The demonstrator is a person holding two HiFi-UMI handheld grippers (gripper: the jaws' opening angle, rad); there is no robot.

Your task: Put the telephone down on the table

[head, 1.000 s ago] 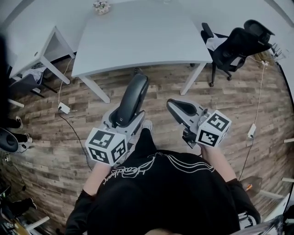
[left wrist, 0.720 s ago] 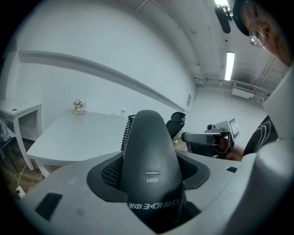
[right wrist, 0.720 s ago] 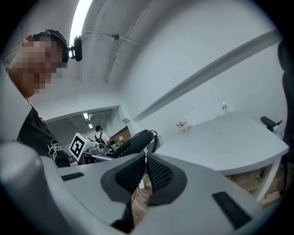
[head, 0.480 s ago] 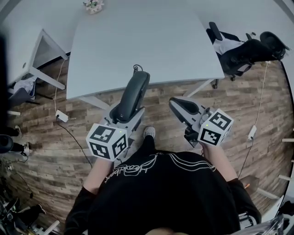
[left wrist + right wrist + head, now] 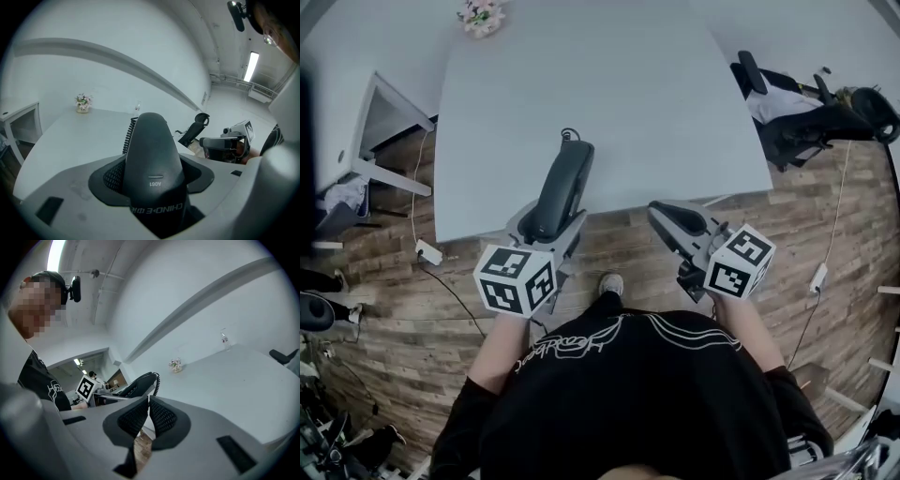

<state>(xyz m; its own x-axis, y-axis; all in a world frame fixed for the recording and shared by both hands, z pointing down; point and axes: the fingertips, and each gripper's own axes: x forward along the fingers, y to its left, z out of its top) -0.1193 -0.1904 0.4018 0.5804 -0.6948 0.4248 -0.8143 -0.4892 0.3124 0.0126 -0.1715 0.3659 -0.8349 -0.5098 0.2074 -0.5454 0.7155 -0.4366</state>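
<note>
A black telephone handset (image 5: 561, 187) with a coiled cord at its far end sits clamped in my left gripper (image 5: 546, 223); its far half reaches over the near edge of the white table (image 5: 628, 94). In the left gripper view the handset (image 5: 151, 159) fills the space between the two black pads. My right gripper (image 5: 675, 225) is held over the wooden floor just short of the table's edge, its pads (image 5: 157, 418) pressed together with nothing between them. From the right gripper view the handset (image 5: 136, 384) shows at the left.
A small flower pot (image 5: 480, 16) stands at the table's far left corner, and a small bottle (image 5: 226, 340) near the far edge. A black office chair (image 5: 811, 108) stands to the table's right, a second white table (image 5: 356, 131) to the left. Cables and a power strip (image 5: 428, 253) lie on the floor.
The person has stepped toward the table; the table now looms nearer and the handset's far end has passed from over the floor to over the table's near edge. Both grippers keep their grip state.
</note>
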